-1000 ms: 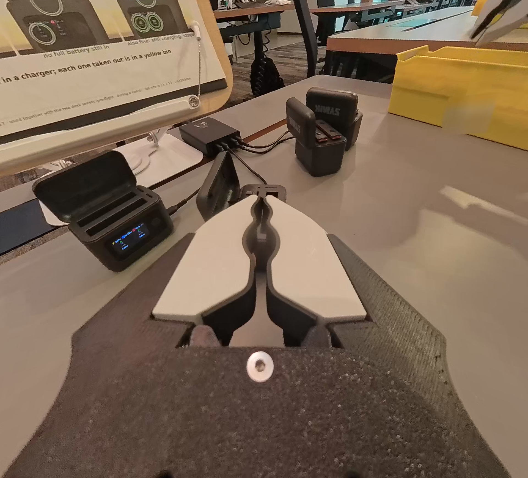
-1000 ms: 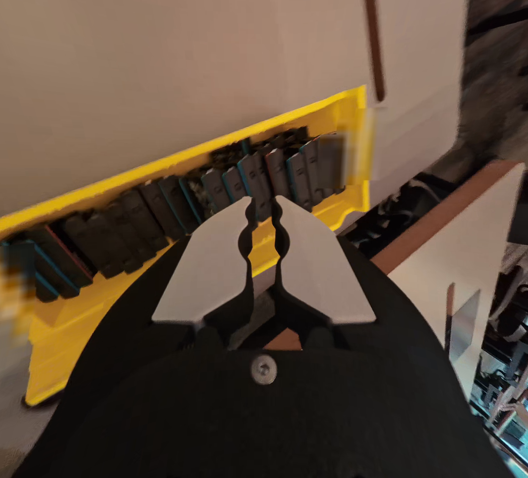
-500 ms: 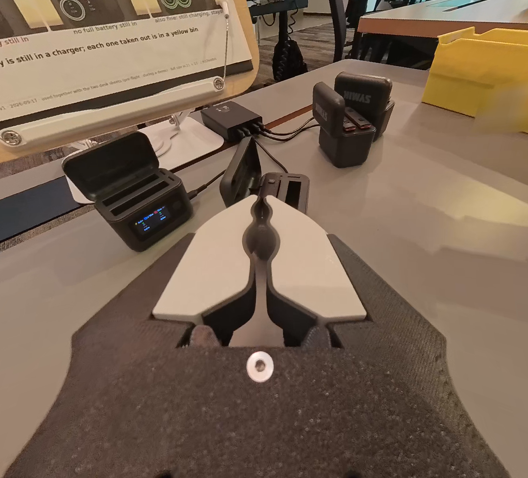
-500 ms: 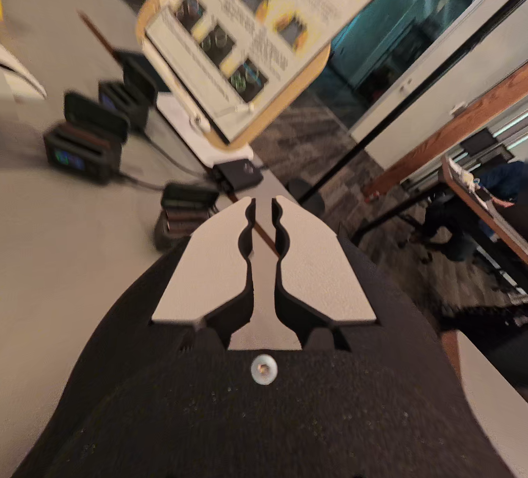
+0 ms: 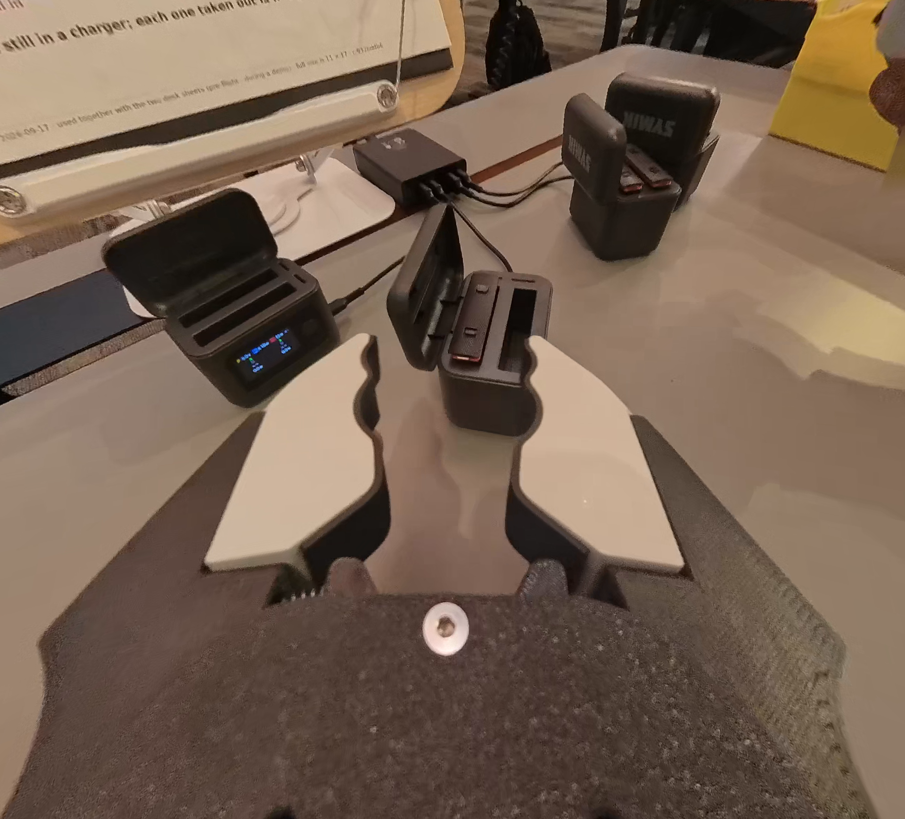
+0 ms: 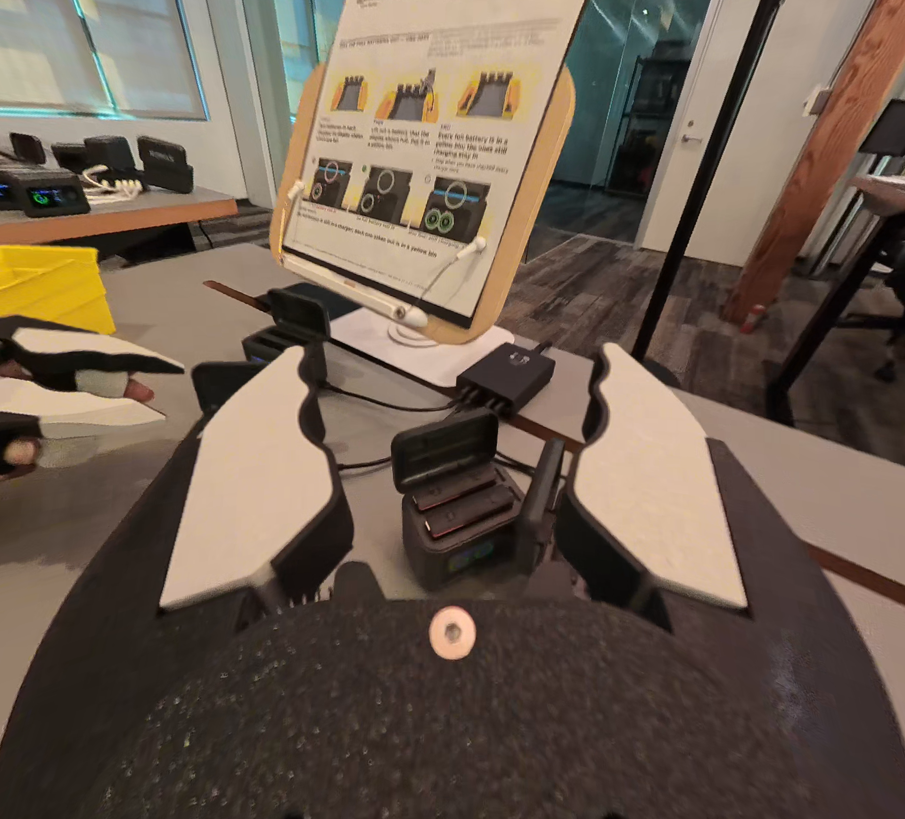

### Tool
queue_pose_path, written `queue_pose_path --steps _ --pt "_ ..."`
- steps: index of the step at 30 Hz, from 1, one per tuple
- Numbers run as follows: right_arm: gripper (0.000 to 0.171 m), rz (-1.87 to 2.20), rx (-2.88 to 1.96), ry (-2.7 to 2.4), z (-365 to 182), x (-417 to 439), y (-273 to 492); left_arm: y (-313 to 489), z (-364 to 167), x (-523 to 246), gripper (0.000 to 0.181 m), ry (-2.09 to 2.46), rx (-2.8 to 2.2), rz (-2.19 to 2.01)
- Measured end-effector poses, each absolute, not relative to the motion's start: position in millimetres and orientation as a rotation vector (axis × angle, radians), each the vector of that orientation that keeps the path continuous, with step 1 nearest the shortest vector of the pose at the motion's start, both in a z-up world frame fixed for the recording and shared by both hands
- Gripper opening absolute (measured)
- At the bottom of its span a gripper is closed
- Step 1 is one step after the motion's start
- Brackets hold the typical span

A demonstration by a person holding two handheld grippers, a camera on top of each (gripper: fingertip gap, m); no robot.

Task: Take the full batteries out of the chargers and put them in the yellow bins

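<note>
On the grey counter (image 5: 734, 404) sit black chargers with their lids up. The left gripper (image 5: 448, 345) hovers low over the counter with its jaws spread apart and nothing between them. Just past its tips is the middle charger (image 5: 489, 355). One battery (image 5: 472, 325) sits in its left slot, and the slot beside it is empty. Left of it, the charger with a lit screen (image 5: 245, 320) shows empty slots. The right gripper (image 6: 448, 355) has its jaws spread wide and holds nothing. Between them, lower down, sits the right charger (image 6: 455, 526) with two red-edged batteries (image 6: 460, 504) inside. A yellow bin (image 6: 49, 286) stands far left on the counter.
</note>
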State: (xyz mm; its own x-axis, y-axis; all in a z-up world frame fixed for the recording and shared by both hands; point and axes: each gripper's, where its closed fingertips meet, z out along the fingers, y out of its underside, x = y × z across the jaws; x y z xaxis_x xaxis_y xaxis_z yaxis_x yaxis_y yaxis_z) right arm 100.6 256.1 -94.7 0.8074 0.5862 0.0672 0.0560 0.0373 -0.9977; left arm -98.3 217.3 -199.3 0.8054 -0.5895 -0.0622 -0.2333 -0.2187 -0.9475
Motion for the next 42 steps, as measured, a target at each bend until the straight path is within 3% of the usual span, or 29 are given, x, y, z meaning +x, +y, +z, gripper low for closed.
queue_pose_path --steps 5,7,10,12,17,21,25,32,42 --pt "0.042 0.402 -1.552 -0.617 -134.6 91.5 250.3 220.2 -223.9 -91.1 0.077 0.674 -1.913 -0.343" --pt "0.024 0.372 -1.595 -0.669 -150.5 91.9 251.4 221.9 -232.7 -87.5 0.083 0.691 -1.957 -0.322" --pt "0.003 0.353 -1.654 -0.725 -169.2 95.0 252.4 226.2 -242.5 -82.3 0.086 0.715 -2.007 -0.297" --pt "0.000 0.331 -1.697 -0.753 -180.2 99.2 254.0 228.5 -247.7 -77.5 0.088 0.733 -2.032 -0.295" --pt "0.004 0.264 -1.791 -0.851 -204.8 110.0 255.9 236.5 -254.8 -71.8 0.088 0.742 -2.064 -0.276" --pt "0.027 0.269 -1.887 -0.895 -223.7 113.5 255.5 240.0 -256.1 -73.0 0.078 0.750 -2.063 -0.276" --pt "0.036 0.275 -1.915 -0.874 -229.2 114.5 258.0 242.5 -256.5 -82.5 0.061 0.731 -2.079 -0.298" --pt "0.047 0.239 -1.958 -0.815 -237.2 111.9 264.4 260.0 -256.8 -110.3 0.060 0.589 -2.115 -0.270" --pt "0.102 0.196 -2.030 -0.797 -256.0 99.0 285.0 275.9 -257.8 -138.6 0.055 0.394 -2.168 -0.214"
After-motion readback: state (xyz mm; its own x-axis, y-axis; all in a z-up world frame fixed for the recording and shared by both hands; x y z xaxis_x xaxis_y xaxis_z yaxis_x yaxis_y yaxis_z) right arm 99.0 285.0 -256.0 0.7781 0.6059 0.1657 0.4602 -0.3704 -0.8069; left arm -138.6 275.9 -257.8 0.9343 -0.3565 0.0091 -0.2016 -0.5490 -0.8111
